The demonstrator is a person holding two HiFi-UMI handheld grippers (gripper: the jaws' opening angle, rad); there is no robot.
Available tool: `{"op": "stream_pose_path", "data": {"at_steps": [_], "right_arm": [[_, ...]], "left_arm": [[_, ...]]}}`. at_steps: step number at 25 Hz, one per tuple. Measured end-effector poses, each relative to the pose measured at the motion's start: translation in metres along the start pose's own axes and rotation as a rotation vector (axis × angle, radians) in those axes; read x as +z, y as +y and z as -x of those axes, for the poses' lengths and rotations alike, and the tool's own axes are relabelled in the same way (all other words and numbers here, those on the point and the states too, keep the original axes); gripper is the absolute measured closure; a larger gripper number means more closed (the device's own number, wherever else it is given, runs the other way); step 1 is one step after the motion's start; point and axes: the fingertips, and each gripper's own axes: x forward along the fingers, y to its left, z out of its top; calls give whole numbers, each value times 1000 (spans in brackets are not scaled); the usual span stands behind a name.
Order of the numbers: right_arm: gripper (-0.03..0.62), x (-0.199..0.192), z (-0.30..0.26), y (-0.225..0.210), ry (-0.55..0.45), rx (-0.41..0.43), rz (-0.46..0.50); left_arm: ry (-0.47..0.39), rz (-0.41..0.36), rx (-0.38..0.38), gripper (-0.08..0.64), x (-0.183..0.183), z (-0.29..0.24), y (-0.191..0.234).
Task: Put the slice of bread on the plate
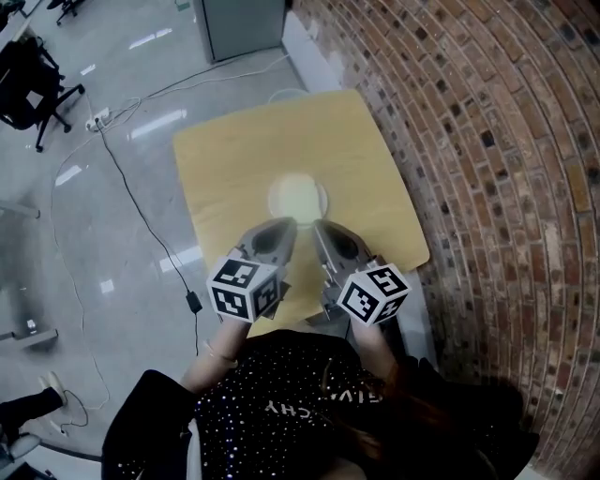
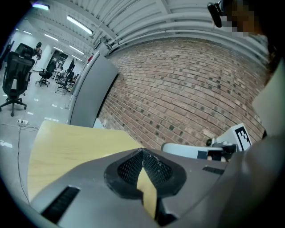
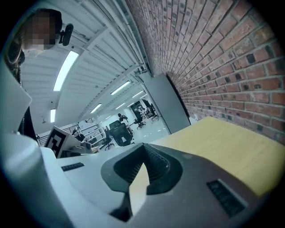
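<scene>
In the head view a round white plate [image 1: 275, 199] sits in the middle of the yellow table [image 1: 225, 155], with a pale slice of bread [image 1: 300, 197] lying on it. Both grippers hang side by side just in front of the plate, tips pointing at it. My left gripper [image 1: 287, 225] is shut with nothing between its pads, as the left gripper view confirms [image 2: 142, 152]. My right gripper [image 1: 320, 227] is likewise shut and empty [image 3: 143, 148]. Neither gripper view shows the plate or the bread, only bare tabletop [image 2: 67, 142] beyond the jaws.
A brick wall [image 1: 506, 141] runs along the table's right side. A grey cabinet [image 1: 244, 26] stands behind the table. On the shiny floor to the left are a black office chair [image 1: 33, 80] and a cable [image 1: 141, 216].
</scene>
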Motion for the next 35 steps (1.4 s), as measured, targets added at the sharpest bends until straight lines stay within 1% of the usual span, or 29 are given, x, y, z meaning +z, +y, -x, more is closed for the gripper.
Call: {"op": "stream_pose_path", "data": {"at_steps": [7,12,24,35], "right_arm": [[580,3,5,-5,-13,-46,2],[580,5,9,-8,-18,-62,-5],[580,3,7,-7,-2,-56,10],[580,0,11,-8,11,-64,-5]], "left_arm": [[0,-1,-5,549,-2,0,-3],[7,0,-9,549,-4,0,-4],[8,9,3,549,-6,0,-1],[21,10,7,549,-7,2,-2]]}}
